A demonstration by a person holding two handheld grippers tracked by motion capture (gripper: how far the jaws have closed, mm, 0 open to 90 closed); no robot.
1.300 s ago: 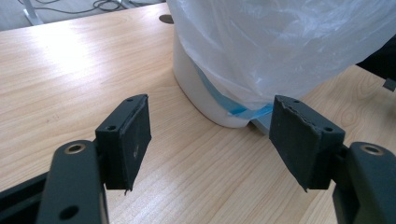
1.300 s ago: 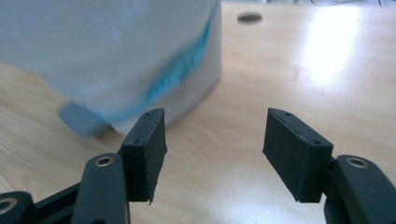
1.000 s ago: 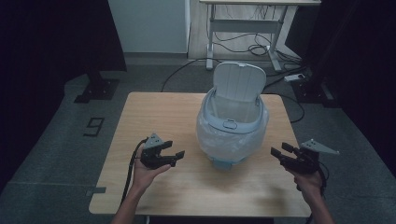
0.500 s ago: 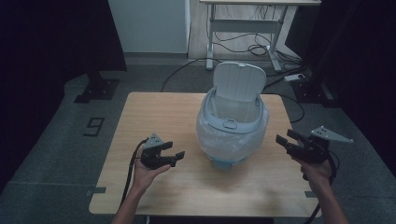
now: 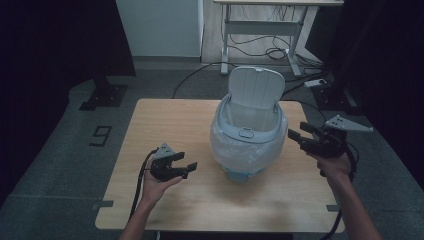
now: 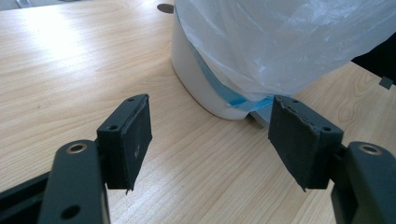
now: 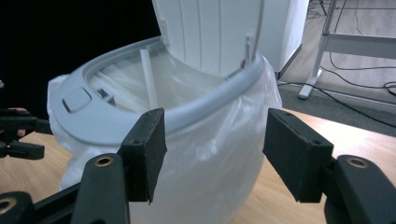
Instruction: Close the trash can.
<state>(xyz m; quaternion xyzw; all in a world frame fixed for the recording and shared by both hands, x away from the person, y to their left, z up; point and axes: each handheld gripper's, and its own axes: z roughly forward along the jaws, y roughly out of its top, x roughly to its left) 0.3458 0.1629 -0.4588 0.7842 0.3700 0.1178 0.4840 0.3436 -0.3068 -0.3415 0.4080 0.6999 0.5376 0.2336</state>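
While the small white bin (image 5: pixel 248 135) stands near the middle of the wooden bench (image 5: pixel 165 120), its lid (image 5: pixel 256 88) is tipped up at the back and a clear plastic liner (image 5: pixel 225 150) drapes over its sides. At its left, the left gripper (image 5: pixel 184 167) hovers low above the bench, jaws wide and empty, pointing at the bin's base. At its right, the right gripper (image 5: pixel 296 135) is level with the rim (image 7: pixel 187 119), jaws wide, holding nothing. Behind the bench, cables (image 5: pixel 270 50) lie under a desk frame (image 5: pixel 227 35).
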